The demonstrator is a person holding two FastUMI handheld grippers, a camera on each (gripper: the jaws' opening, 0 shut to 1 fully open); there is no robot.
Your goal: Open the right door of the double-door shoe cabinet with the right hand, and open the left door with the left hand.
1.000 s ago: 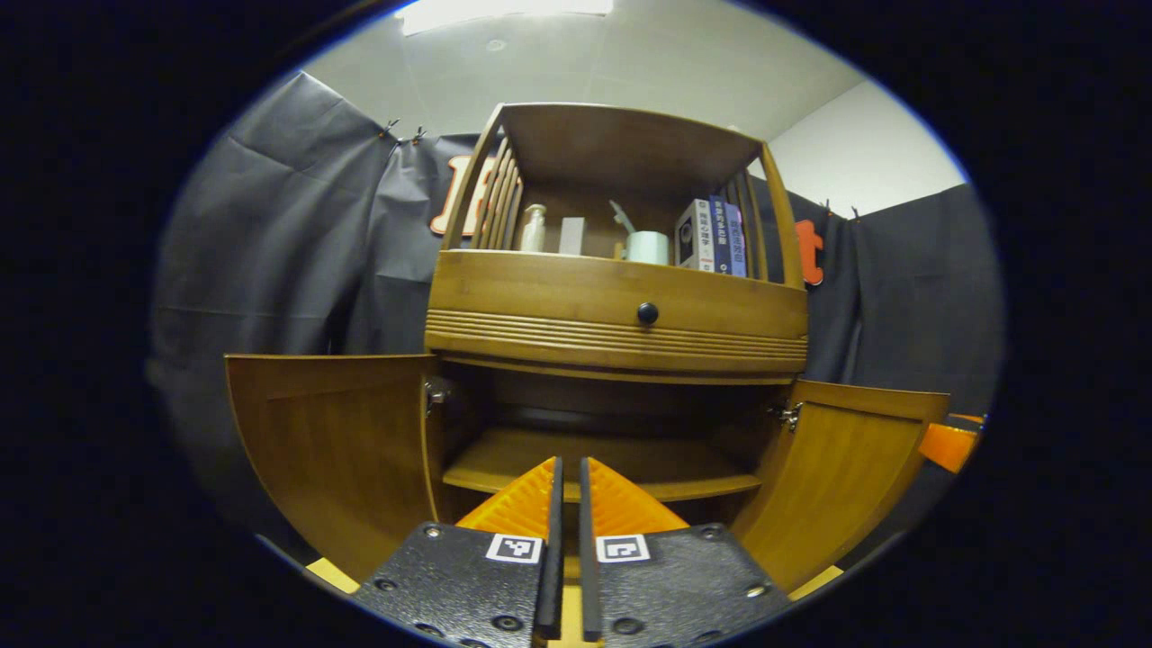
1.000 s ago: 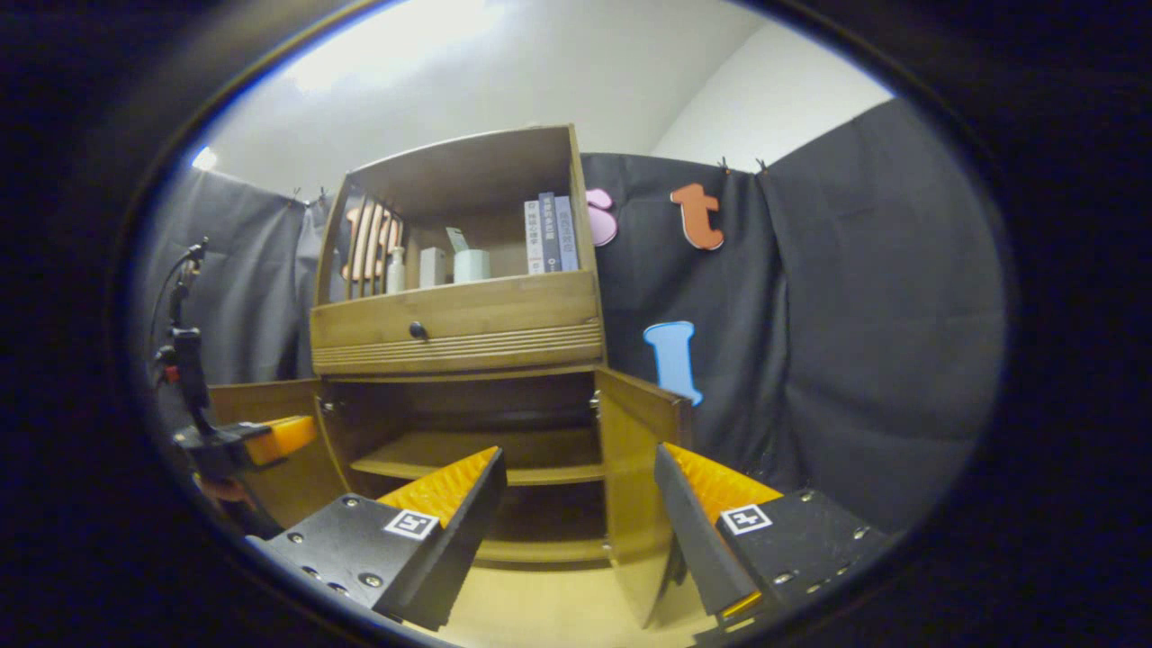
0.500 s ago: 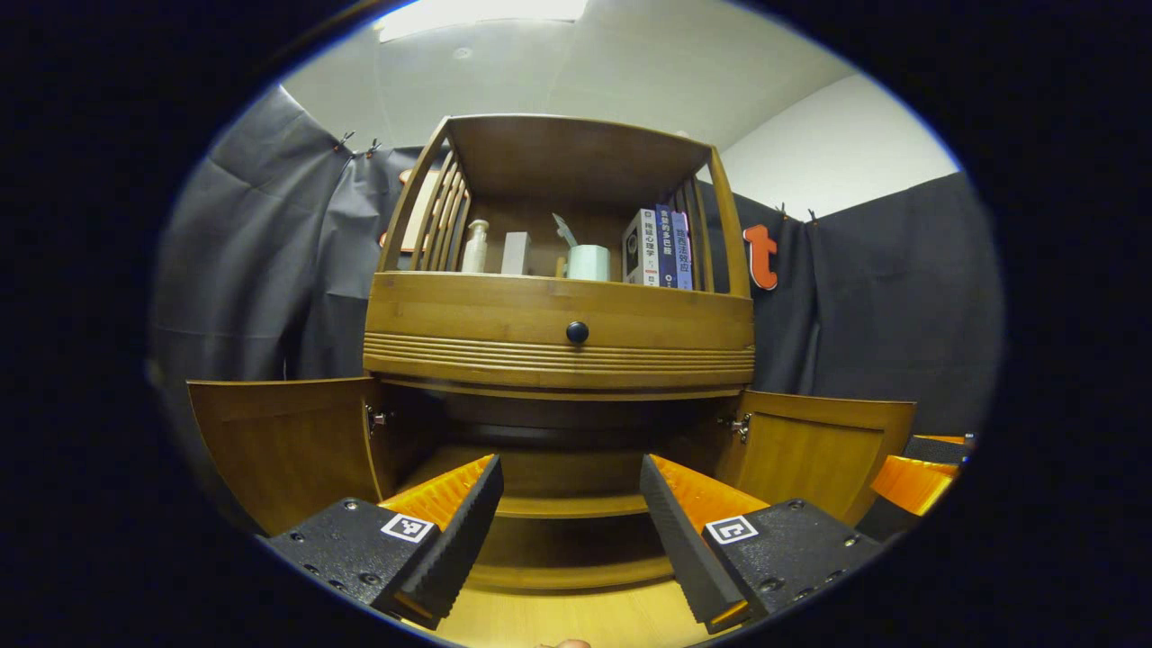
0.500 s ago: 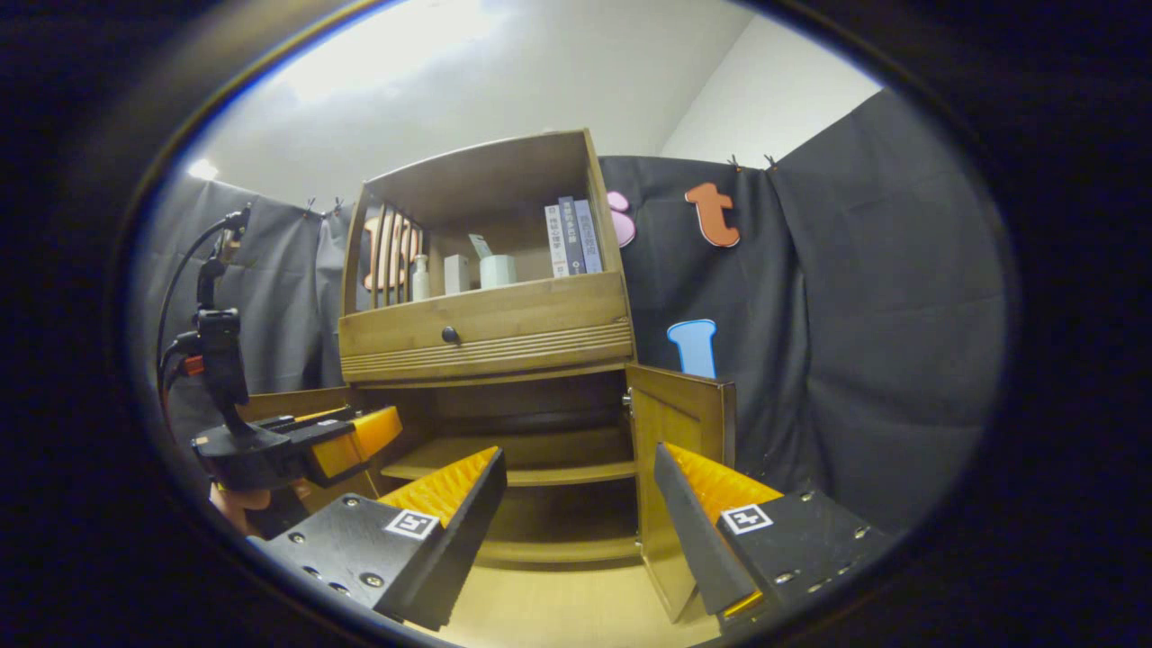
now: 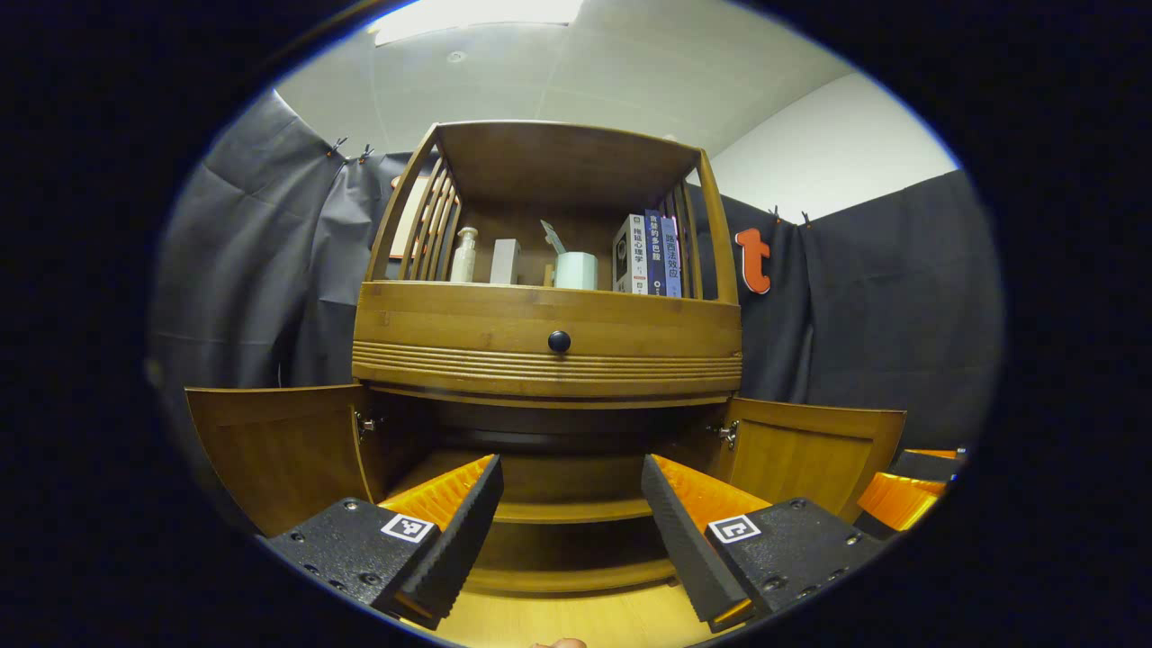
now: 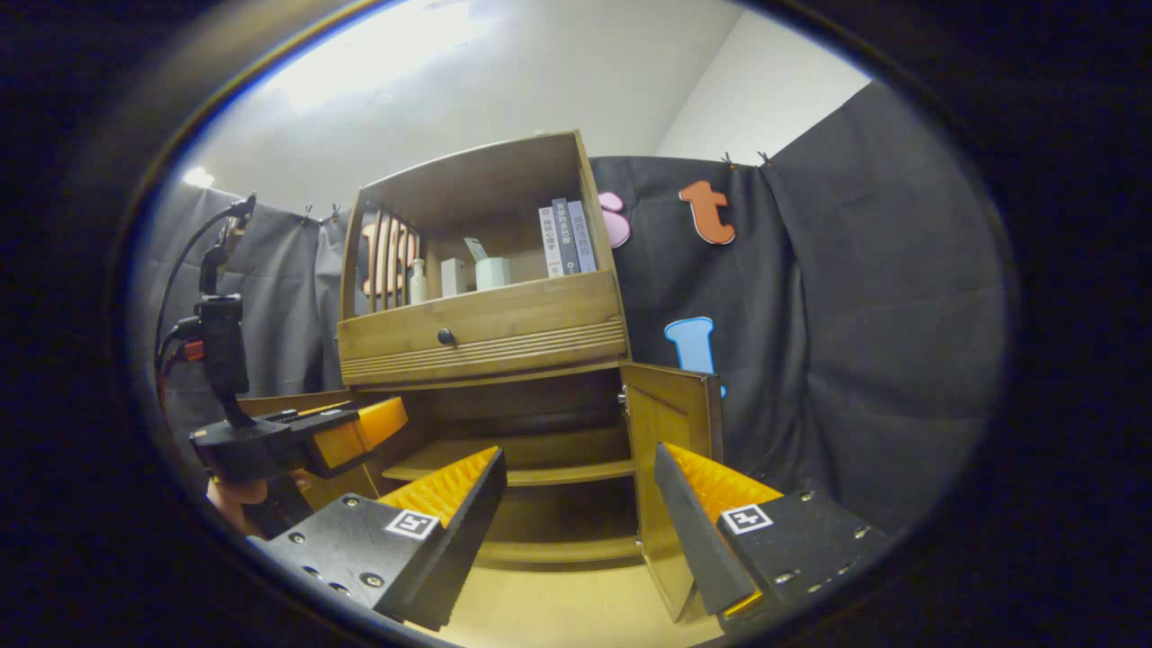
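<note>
The cabinet (image 5: 547, 328) is warm brown wood with a smooth, faintly glossy finish, and its two open doors (image 5: 279, 445) match it. A dark round knob (image 5: 559, 341) at the drawer's centre looks glossy. Small metal hinges (image 5: 364, 423) shine at 9 o'clock. The floor (image 6: 558, 612) is pale, smooth wood.

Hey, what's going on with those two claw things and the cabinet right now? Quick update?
Left gripper open, holding nothing. Right gripper open, holding nothing. Left door and right door both swung open. Nothing in the way.
</note>
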